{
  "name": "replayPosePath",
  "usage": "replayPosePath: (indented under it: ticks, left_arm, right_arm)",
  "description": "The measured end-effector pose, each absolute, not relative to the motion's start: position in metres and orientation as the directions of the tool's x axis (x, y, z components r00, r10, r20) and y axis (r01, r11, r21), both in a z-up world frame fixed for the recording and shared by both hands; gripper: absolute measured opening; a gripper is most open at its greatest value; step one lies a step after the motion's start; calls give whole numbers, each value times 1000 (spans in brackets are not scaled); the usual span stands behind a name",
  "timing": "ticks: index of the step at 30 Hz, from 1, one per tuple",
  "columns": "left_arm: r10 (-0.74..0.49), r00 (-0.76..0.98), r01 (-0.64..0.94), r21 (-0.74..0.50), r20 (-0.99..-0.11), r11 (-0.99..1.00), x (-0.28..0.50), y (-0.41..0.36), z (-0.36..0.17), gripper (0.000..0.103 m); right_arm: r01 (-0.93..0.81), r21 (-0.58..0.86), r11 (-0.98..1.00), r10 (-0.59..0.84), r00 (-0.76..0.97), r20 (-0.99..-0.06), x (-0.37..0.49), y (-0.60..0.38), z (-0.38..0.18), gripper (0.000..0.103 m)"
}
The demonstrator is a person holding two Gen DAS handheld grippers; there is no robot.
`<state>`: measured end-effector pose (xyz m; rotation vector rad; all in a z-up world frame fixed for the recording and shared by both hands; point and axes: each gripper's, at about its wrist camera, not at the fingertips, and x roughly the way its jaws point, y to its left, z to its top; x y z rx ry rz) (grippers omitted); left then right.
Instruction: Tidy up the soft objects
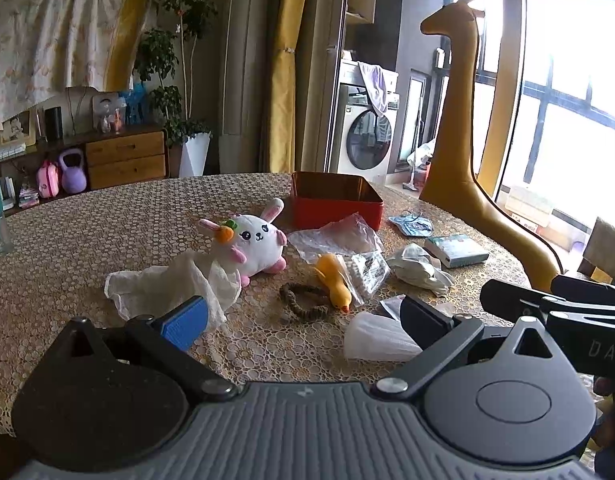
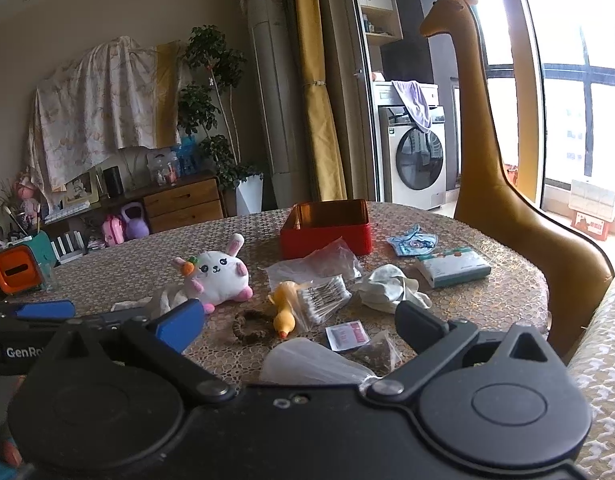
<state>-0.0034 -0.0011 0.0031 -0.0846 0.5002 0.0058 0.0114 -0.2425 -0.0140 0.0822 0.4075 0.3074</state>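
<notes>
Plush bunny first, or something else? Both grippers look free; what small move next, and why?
Probably ease the left gripper forward to the plush bunny. Its jaws stand open and empty, as do the right gripper jaws. The bunny lies unobstructed apart from the white cloth touching its side, and the red tin behind it looks open and empty.

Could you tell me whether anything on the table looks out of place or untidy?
Yes. The red box sits empty while the soft things lie scattered in front of it: the bunny, the yellow duck on its side, and a crumpled cloth.
</notes>
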Motion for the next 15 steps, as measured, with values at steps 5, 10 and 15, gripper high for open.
replayPosePath:
  ticks: [5, 10, 15]
  left_arm:
    - [-8, 869, -34, -75, -495, 997, 5, 1, -1, 103]
    - [-18, 855, -38, -98, -518, 995, 19, 10, -7, 103]
    - [3, 842, -76, -112, -539, 991, 41, 26, -11, 103]
  right_arm:
    - [-299, 140, 944, 330, 860, -389, 19, -237, -16, 97]
    - [-341, 122, 932, 361, 841, -403, 31, -230, -17, 94]
    - [-399, 78, 914, 393, 816, -423, 47, -223, -19, 94]
